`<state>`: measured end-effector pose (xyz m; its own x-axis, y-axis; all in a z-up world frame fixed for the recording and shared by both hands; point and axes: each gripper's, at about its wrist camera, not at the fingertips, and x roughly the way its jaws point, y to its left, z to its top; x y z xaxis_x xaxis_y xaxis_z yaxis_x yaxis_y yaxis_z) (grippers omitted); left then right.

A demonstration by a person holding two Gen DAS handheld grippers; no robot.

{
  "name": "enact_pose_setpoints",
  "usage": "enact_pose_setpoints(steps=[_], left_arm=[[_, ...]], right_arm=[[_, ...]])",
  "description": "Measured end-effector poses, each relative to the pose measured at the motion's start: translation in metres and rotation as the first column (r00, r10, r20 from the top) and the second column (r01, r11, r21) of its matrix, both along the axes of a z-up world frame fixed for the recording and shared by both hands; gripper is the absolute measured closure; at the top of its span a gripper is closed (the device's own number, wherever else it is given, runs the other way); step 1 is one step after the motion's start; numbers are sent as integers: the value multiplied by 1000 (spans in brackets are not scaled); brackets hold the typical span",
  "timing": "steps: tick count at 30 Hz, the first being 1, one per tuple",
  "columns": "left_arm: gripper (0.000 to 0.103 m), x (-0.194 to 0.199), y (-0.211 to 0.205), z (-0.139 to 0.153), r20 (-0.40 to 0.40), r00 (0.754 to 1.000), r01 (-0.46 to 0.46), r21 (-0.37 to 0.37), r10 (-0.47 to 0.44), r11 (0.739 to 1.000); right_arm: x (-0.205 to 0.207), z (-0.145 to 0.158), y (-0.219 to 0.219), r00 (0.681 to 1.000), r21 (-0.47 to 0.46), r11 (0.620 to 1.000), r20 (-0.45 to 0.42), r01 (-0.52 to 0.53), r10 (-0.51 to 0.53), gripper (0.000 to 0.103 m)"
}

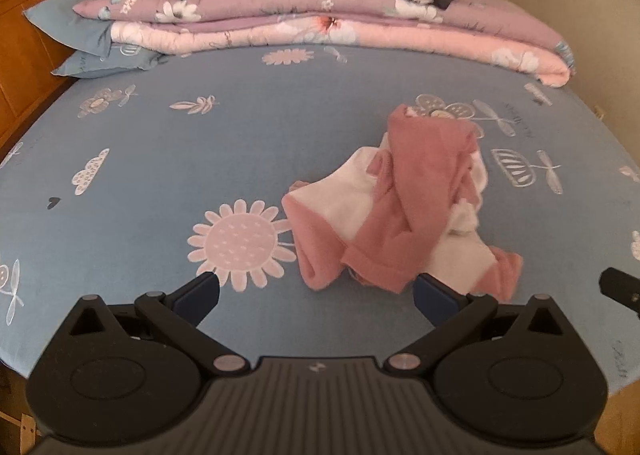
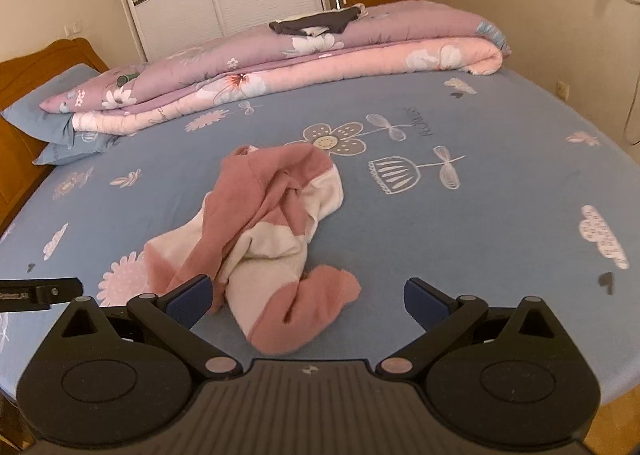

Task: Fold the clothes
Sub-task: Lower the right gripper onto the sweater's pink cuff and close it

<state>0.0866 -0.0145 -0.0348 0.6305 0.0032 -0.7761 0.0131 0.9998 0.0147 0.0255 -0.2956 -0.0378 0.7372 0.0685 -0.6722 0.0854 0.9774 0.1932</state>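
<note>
Garment (image 2: 264, 239) lay crumpled on bed sheet (image 2: 460, 255); left gripper (image 1: 316, 291) and right gripper (image 2: 308, 295) gaped empty. Risk: pinching overlapped layers would drag the bundle.

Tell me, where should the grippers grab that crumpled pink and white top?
Probably the pink and white top is best taken at its nearest pink end, which lies free on the blue sheet. The open right gripper can come from the near side. The middle is twisted and bunched.
</note>
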Motion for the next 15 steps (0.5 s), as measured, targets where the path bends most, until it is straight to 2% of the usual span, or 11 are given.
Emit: enact_pose_setpoints(steps=[4, 8, 11, 15], left_arm=[[1, 38, -3, -11, -24, 1000, 1, -7, -1, 1000], [1, 67, -3, -11, -53, 999, 0, -41, -3, 999], [1, 75, -2, 2, -71, 997, -3, -74, -3, 997], [1, 79, 0, 37, -96, 995, -6, -123, -6, 992]], right_arm=[[33, -11, -12, 1000, 61, 998, 0, -2, 2, 0], [60, -5, -22, 1000, 85, 996, -11, -6, 7, 0], [72, 10, -26, 1000, 69, 998, -23, -4, 5, 0], [78, 45, -29, 998, 35, 999, -63, -19, 22, 0]])
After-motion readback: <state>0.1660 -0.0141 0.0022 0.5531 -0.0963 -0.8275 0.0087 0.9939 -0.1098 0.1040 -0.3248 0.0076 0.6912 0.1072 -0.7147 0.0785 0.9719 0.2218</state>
